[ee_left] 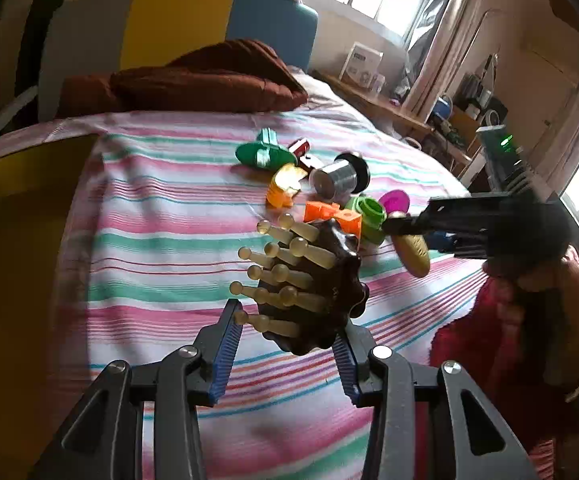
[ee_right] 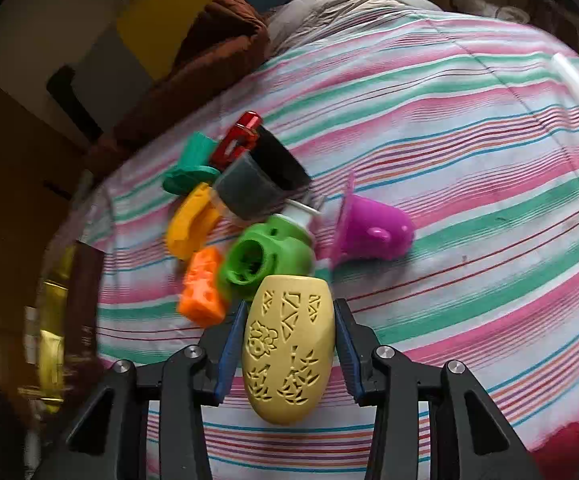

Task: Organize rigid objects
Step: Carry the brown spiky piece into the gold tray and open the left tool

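In the left wrist view my left gripper is shut on a dark brown knobbed piece with several wooden pegs, lifted over the striped bed sheet. Beyond it lies a pile of plastic pieces: a green and teal one, a silver and black cylinder, an orange block and a magenta cup. My right gripper comes in from the right. In its own view, the right gripper is shut on a yellow carved egg, beside a light green ring piece.
A brown blanket lies at the head of the bed. A yellow-brown box stands at the left edge. A person's red sleeve is at the right. A cluttered wooden desk runs along the far side.
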A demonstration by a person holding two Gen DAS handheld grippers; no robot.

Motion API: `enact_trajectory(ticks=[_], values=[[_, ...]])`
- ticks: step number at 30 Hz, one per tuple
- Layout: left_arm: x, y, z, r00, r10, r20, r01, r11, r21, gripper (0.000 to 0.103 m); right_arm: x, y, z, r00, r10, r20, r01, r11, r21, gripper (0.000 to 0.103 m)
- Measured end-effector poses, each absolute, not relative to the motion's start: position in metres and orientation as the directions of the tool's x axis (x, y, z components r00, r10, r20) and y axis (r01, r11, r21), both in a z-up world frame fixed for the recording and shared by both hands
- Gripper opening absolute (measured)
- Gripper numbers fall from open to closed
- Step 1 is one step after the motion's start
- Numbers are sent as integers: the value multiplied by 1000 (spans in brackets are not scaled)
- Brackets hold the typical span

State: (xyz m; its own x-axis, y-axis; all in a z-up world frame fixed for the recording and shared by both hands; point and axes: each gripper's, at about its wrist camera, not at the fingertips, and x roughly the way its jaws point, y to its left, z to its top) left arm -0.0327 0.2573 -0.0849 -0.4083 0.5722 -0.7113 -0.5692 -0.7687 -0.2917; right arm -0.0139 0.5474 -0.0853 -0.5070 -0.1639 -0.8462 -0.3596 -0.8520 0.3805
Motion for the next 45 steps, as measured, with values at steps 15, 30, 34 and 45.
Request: enact_trajectory(ticks=[15, 30, 34, 45], values=[[-53, 170, -62, -515, 508, -690, -416, -852, -317, 44, -11, 549, -77, -562, -200, -802, -313, -847, 430, 43], [-143, 74, -85, -521, 321, -791, -180, -947, -266, 44, -11, 544, -68, -617, -229, -752, -259, -844, 470, 43], [-171, 50, -101, -489, 281, -826, -102, -959, -265, 44, -13, 541, -68, -616, -224, -755, -252, -852, 459, 43], [-216, 17, -113, -437, 238, -868, 14, -962, -271, 44, -14, 544, -69, -617, -212, -758, -263, -852, 453, 43]])
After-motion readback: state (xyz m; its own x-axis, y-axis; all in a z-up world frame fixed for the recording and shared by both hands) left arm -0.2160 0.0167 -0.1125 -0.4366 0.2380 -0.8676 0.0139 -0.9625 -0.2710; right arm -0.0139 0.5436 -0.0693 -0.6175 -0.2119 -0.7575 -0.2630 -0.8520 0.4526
